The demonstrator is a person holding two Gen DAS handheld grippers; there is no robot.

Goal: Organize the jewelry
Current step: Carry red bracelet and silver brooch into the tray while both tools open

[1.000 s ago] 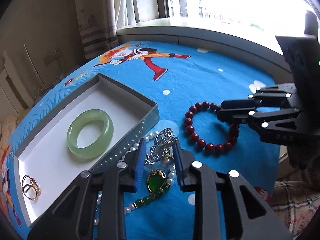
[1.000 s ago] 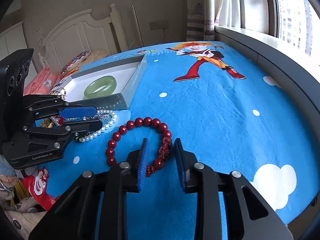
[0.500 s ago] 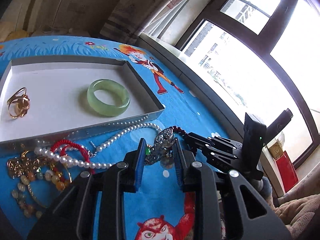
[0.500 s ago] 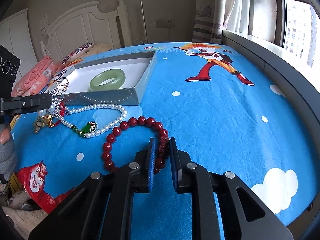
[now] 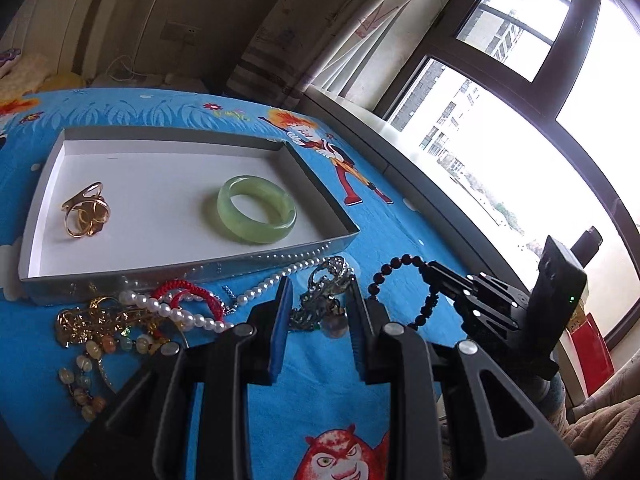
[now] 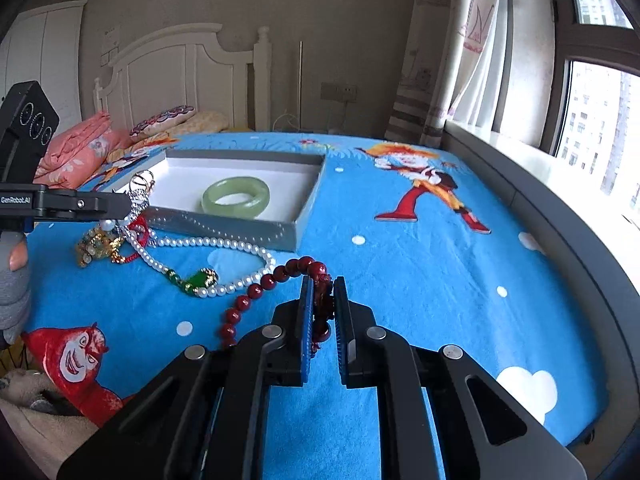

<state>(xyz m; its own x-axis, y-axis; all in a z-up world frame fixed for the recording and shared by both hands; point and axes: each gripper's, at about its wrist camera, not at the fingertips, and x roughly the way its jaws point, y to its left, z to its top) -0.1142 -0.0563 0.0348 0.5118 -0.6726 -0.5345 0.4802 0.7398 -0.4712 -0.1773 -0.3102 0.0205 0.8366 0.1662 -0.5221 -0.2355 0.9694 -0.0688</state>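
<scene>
Fingers (image 6: pixel 306 312) of my right gripper (image 6: pixel 322 312) clamped on the red bead bracelet (image 6: pixel 276 276), which trails toward 8 o'clock over the blue blanket (image 6: pixel 420 280), while my left gripper (image 5: pixel 318 312) pinches the silver charm piece (image 5: pixel 326 284) at 6 o'clock of the white tray (image 5: pixel 180 268) holding the jade bangle (image 5: pixel 256 214).

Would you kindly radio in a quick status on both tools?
Left tool gripping silver ornament. Right tool clamped on red bead bracelet. Box nearby, pearl necklace loose.
</scene>
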